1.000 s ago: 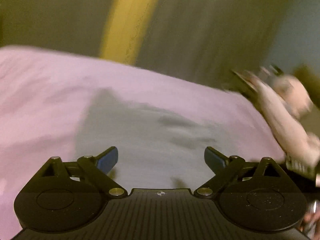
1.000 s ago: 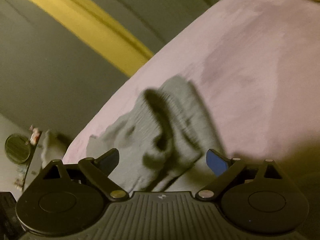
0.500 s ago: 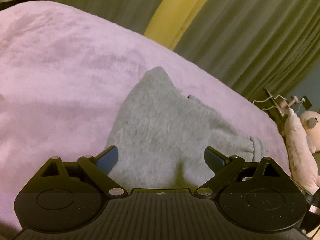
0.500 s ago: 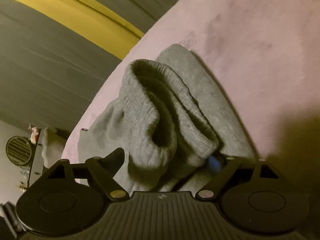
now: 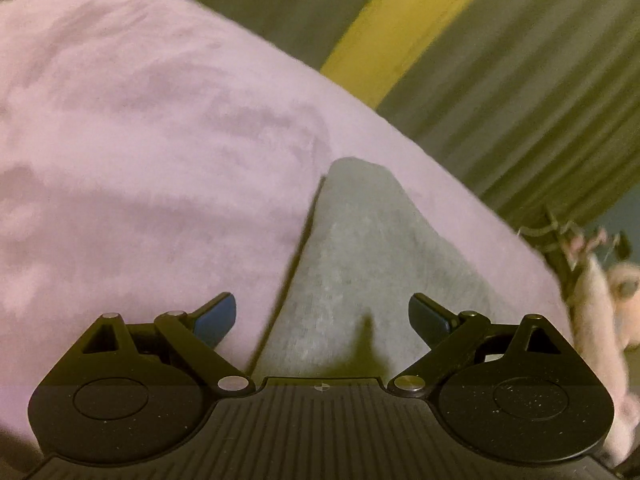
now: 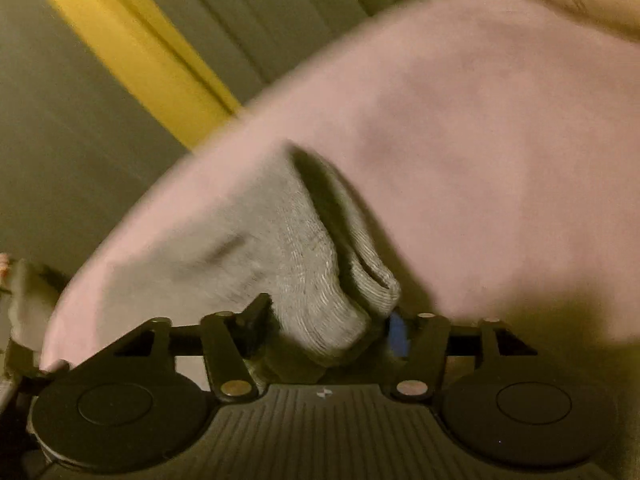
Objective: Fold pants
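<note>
Pink blanket (image 5: 160,152): fuzzy and lilac-pink, it covers the bed and fills most of both views; the pants lie on top of it, toward the curtain side.
Curtain (image 5: 520,92): olive-grey pleats hang behind the blanket, beyond the pants.
Yellow band (image 5: 404,28): a bright strip running up through the curtain, past the far tip of the pants; it also shows in the right wrist view (image 6: 132,56).
Pants (image 5: 360,280): grey knit fabric resting on the blanket; in the left wrist view they narrow to a rounded tip pointing toward the curtain, with a dark shadowed fold along their left edge. In the right wrist view (image 6: 288,248) a ribbed cuff or waistband is bunched up and blurred.
Plush toy (image 5: 600,304): pale pink, blurred, off the blanket's edge to the right of the pants.
Left tool (image 5: 322,320): fingers spread wide with blue pads showing, holding nothing; it sits just above the near end of the pants, one pad over the blanket beside them.
Right tool (image 6: 326,330): fingers drawn in close, clamped on the ribbed edge of the pants, which bulges up between them.
</note>
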### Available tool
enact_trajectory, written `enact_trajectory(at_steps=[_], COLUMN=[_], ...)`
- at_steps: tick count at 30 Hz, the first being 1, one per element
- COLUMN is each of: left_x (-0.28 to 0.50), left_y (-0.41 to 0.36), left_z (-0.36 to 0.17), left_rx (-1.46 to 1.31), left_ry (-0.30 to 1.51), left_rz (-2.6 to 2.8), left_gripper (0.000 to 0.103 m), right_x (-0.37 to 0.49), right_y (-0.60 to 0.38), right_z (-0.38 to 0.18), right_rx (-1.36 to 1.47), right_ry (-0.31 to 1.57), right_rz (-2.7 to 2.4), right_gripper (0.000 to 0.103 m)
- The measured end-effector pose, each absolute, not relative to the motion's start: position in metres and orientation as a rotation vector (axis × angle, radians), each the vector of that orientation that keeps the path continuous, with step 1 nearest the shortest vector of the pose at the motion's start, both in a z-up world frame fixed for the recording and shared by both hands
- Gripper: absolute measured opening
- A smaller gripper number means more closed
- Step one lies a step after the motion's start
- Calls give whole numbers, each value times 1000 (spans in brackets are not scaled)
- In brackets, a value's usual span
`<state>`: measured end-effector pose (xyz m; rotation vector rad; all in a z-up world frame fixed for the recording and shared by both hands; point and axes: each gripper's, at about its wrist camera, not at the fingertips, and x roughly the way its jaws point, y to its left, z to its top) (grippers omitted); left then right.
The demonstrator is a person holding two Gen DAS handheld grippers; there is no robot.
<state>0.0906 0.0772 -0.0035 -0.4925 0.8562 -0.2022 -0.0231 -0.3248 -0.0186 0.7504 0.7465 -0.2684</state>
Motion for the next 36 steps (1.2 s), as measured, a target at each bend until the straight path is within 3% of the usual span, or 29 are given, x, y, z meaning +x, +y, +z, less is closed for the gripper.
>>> enact_trajectory(at_steps=[5, 12, 17, 18, 20, 25, 29, 36], left_x=[105, 132, 143, 143, 141, 122, 107, 122], left_y=[54, 27, 17, 22, 30, 53, 56, 39], left_z=[17, -2, -41, -39, -32, -16, -15, -32], left_rx=[-307, -168, 82, 53, 23, -48, -252, -155], left_ry=[788, 830, 915, 914, 905, 879, 975, 1070], left_rz=[-272, -415, -219, -206, -139, -131, -389, -361], left_gripper=[97, 97, 101, 101, 101, 100, 100, 100], right_x=[-38, -41, -14, -16, -18, -25, -27, -9], right_y=[-328, -308, -300, -300, -302, -317, -323, -309], right_z=[5, 26, -5, -5, 5, 5, -4, -18], right_rx=[713, 620, 503, 484, 480, 583, 618, 588], right_ry=[622, 476, 671, 672, 661, 694, 711, 819], right_rz=[-279, -134, -226, -235, -254, -275, -243, -141], right_gripper=[79, 80, 76, 77, 88, 95, 98, 99])
